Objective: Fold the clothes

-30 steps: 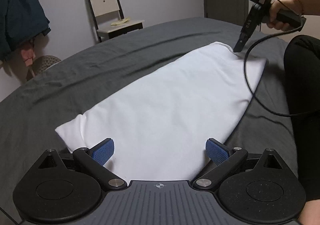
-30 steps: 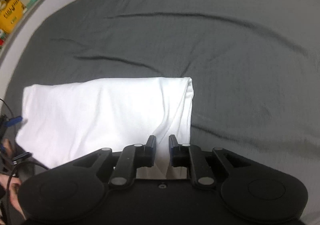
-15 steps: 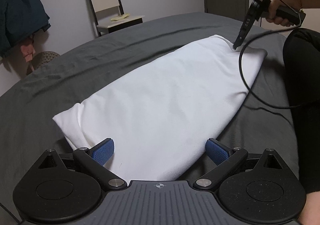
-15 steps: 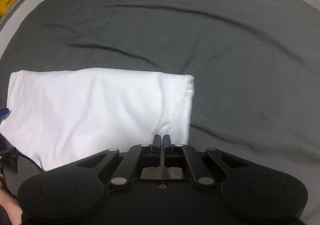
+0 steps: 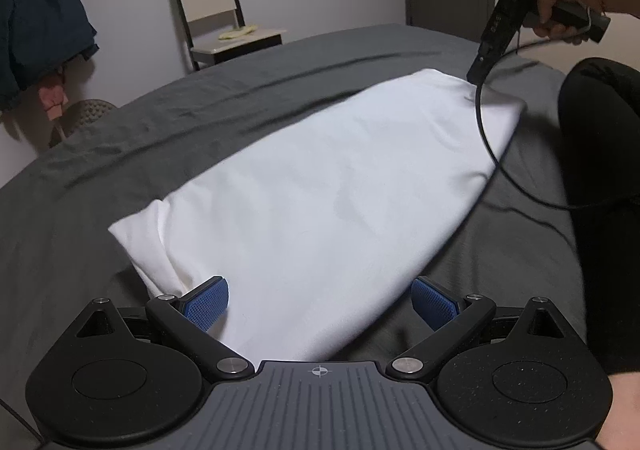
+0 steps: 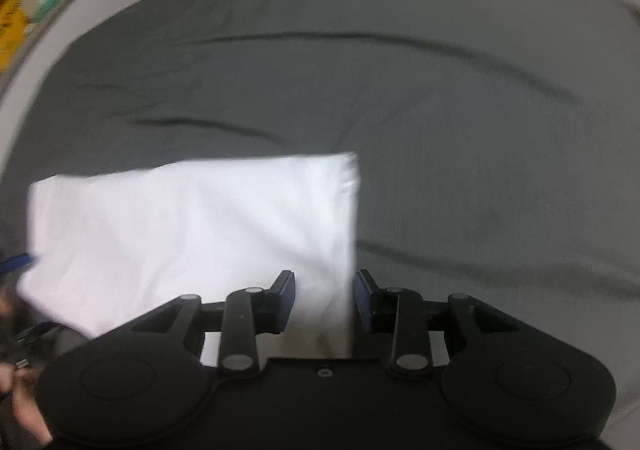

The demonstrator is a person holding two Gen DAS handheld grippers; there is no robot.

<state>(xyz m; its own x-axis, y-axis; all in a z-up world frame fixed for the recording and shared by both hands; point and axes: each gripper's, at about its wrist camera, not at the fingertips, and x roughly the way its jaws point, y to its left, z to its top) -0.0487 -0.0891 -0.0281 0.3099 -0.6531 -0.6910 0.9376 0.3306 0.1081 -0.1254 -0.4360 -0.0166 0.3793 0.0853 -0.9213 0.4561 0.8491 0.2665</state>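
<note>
Cloth is what we are dealing with: a white folded garment (image 5: 320,186) lying flat on the grey bed sheet (image 5: 120,178), and we are judging it light, limp and likely to sag, so corners and edges are looking like the best places to pinch. Our left gripper (image 5: 320,304) is hovering wide open over the near end, blue pads (image 5: 206,304) gripping nothing. Our right gripper (image 6: 324,296) is opening, with the far corner between its jaws, unpinched.
</note>
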